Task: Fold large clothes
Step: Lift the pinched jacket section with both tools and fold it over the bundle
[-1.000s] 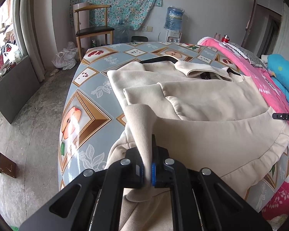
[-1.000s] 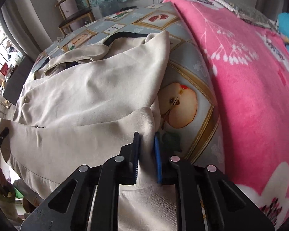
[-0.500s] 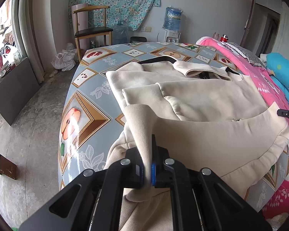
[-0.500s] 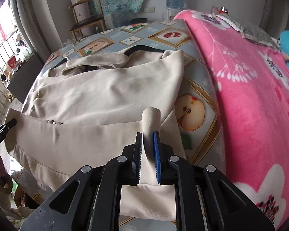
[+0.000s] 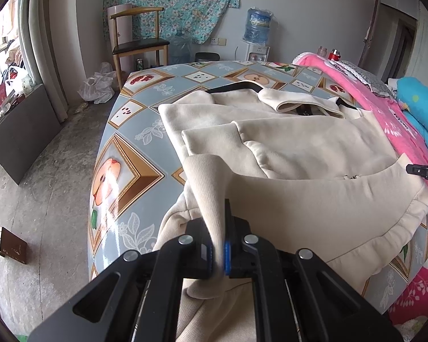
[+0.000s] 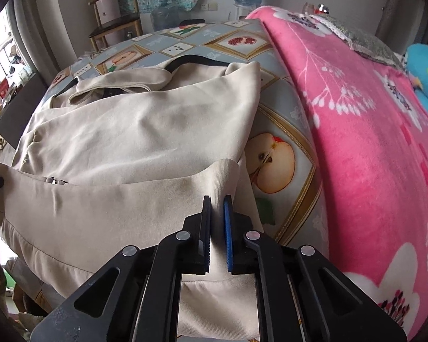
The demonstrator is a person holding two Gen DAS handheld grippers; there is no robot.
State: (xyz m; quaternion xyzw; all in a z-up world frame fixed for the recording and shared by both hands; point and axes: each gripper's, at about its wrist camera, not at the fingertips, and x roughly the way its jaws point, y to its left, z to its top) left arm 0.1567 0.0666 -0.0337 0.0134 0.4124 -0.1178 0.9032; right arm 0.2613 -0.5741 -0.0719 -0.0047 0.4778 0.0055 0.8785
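I have a cream sweatshirt-type jacket (image 5: 314, 154) spread across the fruit-patterned tabletop (image 5: 122, 171), filling the middle of both views, its collar toward the top of the frame and its ribbed hem toward the bottom, nearest me. A pink floral blanket (image 6: 371, 142) lies just beside it on the right.

My left claw (image 5: 219, 252) is clenched on the ribbed hem corner at the lower centre of the left view, the cloth rising in a peak from the pads. My right claw (image 6: 217, 236) has the other hem corner between its pads and is closing on it; the fabric already looks pinched there.

I judge the garment soft, thick and limp, fairly light but bulky. It will sag between the two holds and drag on the glossy cloth rather than slide cleanly. The doubled rib at the hem corners is the firmest place to hold; the fleece body would bunch and slip.
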